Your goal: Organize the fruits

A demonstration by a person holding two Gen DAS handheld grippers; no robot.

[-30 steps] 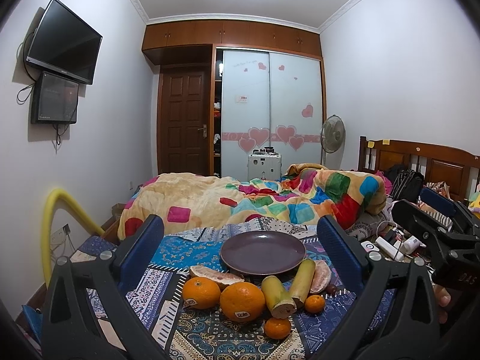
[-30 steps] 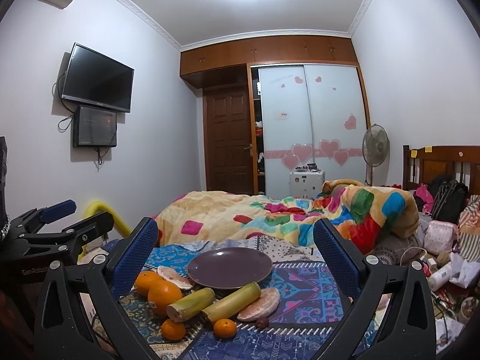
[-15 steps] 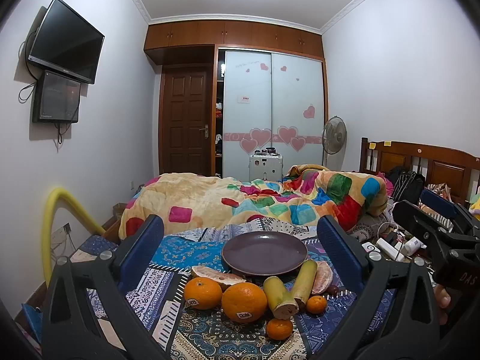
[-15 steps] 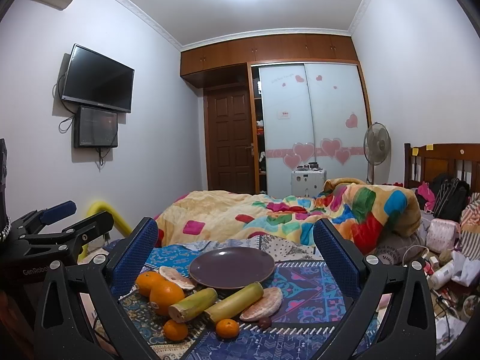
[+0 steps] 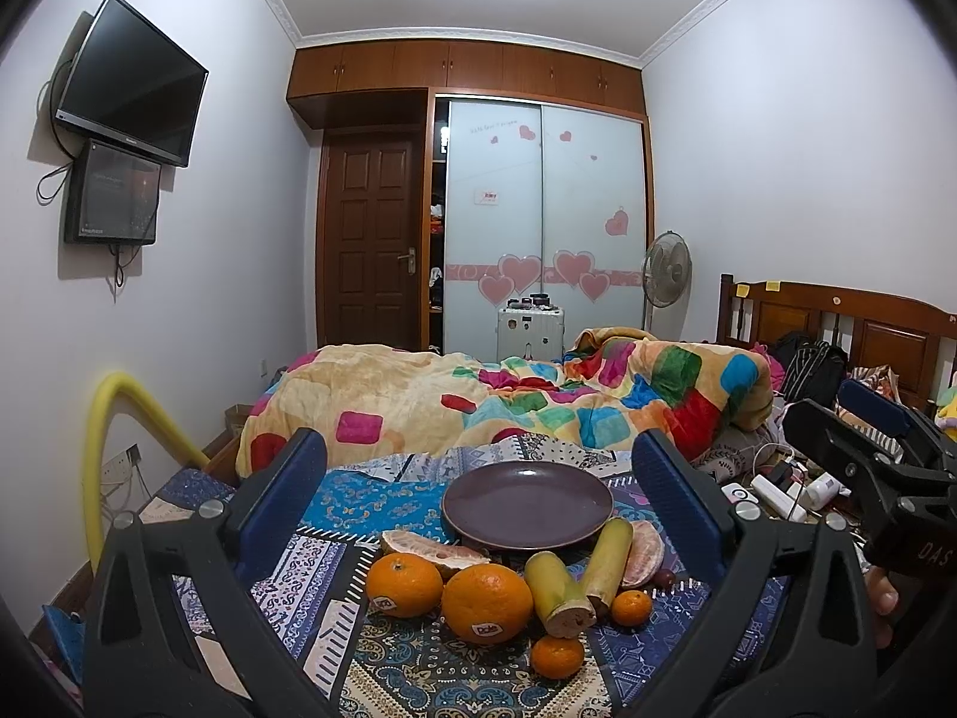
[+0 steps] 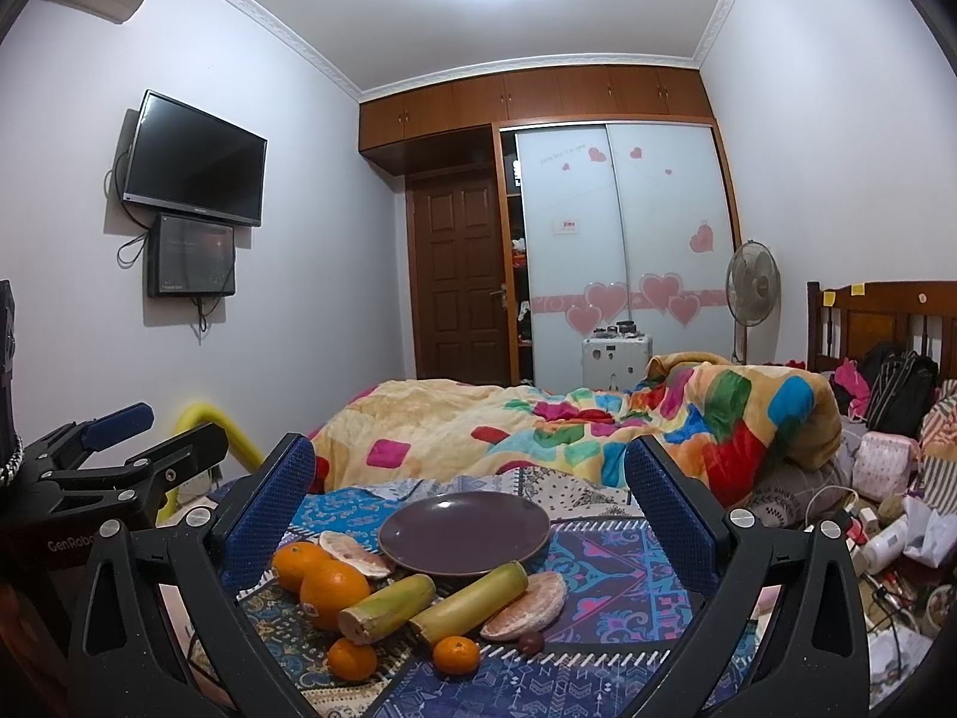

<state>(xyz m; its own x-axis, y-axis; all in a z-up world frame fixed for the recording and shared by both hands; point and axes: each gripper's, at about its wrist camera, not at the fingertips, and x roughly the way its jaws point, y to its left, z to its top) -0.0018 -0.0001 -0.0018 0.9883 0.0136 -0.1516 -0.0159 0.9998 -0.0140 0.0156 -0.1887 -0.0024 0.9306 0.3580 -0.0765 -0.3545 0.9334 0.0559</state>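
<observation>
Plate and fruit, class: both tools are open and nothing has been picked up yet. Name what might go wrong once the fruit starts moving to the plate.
1. The oranges touch each other and the cane pieces; lifting one may roll its neighbours.
2. The plate is shallow; round fruit might roll off.
3. The pomelo wedges are peeled and could be crushed by a tool.

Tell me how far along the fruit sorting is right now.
Nothing is done: the purple plate is bare. Nothing in hand; left claw and right claw are open. Left: oranges, sugarcane pieces, pomelo wedges, all on the cloth.
</observation>
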